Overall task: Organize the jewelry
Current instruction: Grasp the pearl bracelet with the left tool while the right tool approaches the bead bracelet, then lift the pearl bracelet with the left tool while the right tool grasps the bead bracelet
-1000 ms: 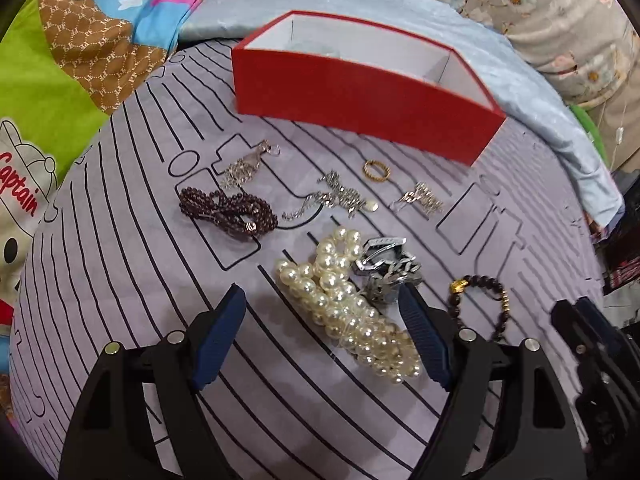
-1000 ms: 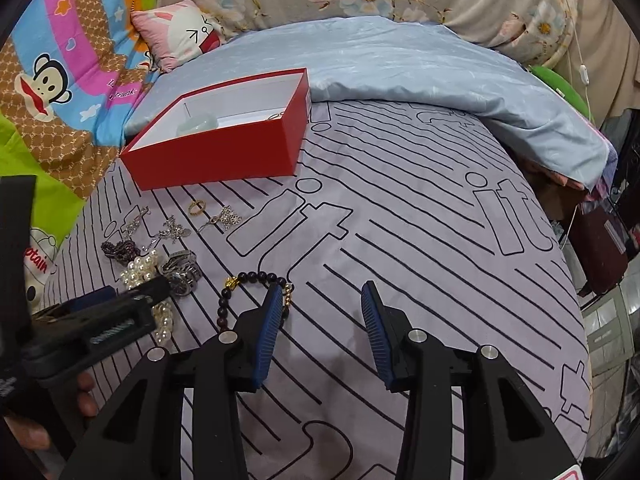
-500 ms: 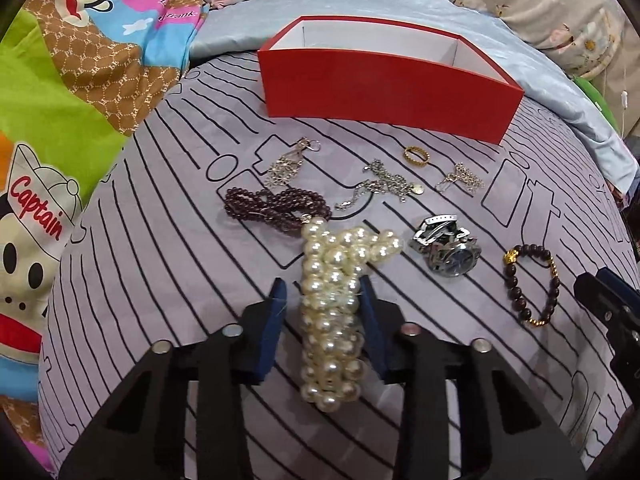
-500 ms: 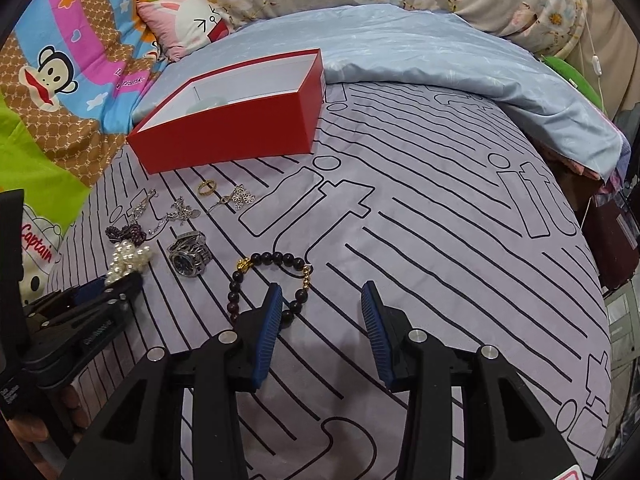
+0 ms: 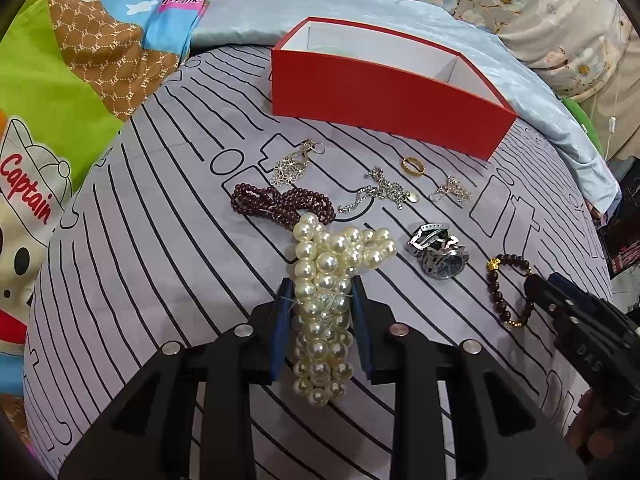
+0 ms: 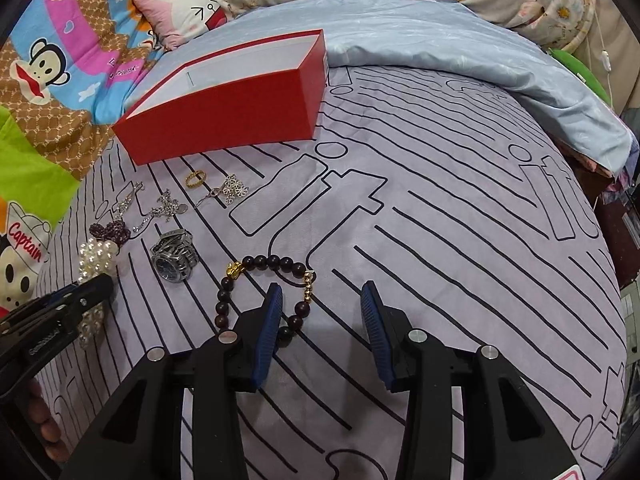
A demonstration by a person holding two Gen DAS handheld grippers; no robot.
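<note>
My left gripper (image 5: 322, 292) is shut on a bunched white pearl necklace (image 5: 326, 276), which also shows at the left of the right wrist view (image 6: 96, 258). An open red box (image 5: 384, 92) with a white inside stands beyond, also seen in the right wrist view (image 6: 224, 116). On the bedsheet lie a purple bead strand (image 5: 280, 204), silver chains (image 5: 384, 192), a gold ring (image 5: 413, 166), a steel watch (image 5: 438, 256) and a dark bead bracelet (image 6: 260, 288). My right gripper (image 6: 320, 300) is open, its left finger inside the bracelet's loop.
A light blue blanket (image 6: 440, 40) is folded behind the box. Cartoon bedding (image 5: 80, 80) lies to the left and a pink pillow (image 6: 180, 12) at the back. The bed's edge drops off at the right (image 6: 616, 208).
My left gripper closed on the pearl necklace and lifted it slightly toward the box. My right gripper moved forward over the dark bead bracelet, still open.
</note>
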